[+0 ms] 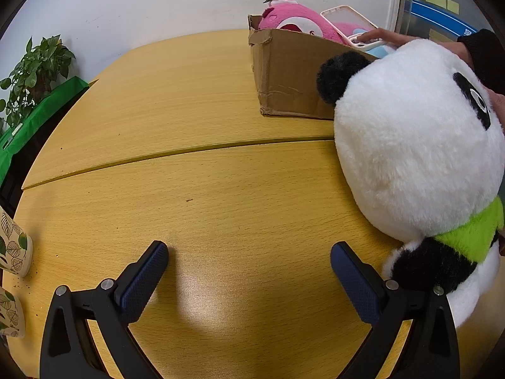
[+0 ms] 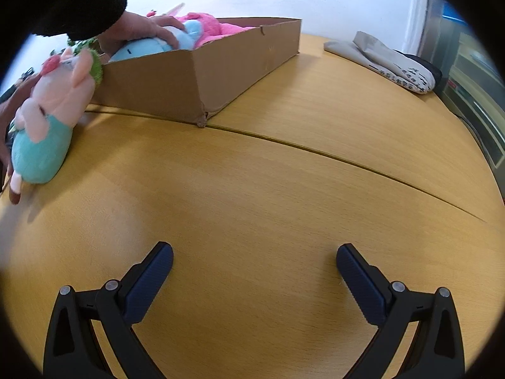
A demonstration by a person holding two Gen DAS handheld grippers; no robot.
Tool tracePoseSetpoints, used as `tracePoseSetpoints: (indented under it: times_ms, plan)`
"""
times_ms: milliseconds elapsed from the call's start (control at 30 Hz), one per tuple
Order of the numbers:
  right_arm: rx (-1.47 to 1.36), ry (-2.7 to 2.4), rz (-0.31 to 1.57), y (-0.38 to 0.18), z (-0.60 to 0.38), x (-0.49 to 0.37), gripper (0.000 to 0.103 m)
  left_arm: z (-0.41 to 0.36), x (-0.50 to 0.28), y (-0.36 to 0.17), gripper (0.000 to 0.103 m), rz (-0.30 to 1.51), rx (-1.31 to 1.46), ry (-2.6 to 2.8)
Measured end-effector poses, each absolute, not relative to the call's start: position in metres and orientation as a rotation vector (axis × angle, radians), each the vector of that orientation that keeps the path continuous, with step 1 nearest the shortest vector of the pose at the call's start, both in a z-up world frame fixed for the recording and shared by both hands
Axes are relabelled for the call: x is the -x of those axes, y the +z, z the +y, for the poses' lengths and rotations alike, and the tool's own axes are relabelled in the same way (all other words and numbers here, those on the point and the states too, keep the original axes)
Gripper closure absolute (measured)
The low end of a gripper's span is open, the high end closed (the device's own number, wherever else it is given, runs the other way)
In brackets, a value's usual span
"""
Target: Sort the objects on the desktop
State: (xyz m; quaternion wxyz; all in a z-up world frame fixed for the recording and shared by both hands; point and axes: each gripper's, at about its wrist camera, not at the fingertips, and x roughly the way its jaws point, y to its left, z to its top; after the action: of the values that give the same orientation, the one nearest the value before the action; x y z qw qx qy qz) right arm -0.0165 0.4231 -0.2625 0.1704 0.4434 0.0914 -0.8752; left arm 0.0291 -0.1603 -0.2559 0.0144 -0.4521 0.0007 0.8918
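Note:
A big panda plush (image 1: 410,145) with a green scarf sits on the wooden table (image 1: 202,189), just right of my open left gripper (image 1: 249,252). Behind it stands a cardboard box (image 1: 287,75) holding a pink plush (image 1: 293,20) and a pink-rimmed phone case (image 1: 347,15). A person's hand (image 1: 382,35) reaches into the box. In the right wrist view the same box (image 2: 202,79) holds a light blue plush (image 2: 148,47) under the hand (image 2: 139,28). A pig plush (image 2: 47,120) in a teal outfit lies left of it. My right gripper (image 2: 255,252) hovers open over bare table.
Two leaf-patterned cups (image 1: 12,249) stand at the table's left edge. A potted plant (image 1: 34,69) and a green-covered surface (image 1: 41,110) lie beyond the table on the left. A folded grey cloth bag (image 2: 388,63) rests at the far right. White wall behind.

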Motion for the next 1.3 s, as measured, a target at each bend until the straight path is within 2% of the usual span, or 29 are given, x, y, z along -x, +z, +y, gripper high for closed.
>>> tracePoseSetpoints:
  times_ms: [1300]
  plan:
    - [-1.274, -2.513, 0.243, -0.2623, 0.4227, 0.0215, 0.0, -0.1617, -0.027, -0.256, 0.0, 0.003, 1.407, 2.777]
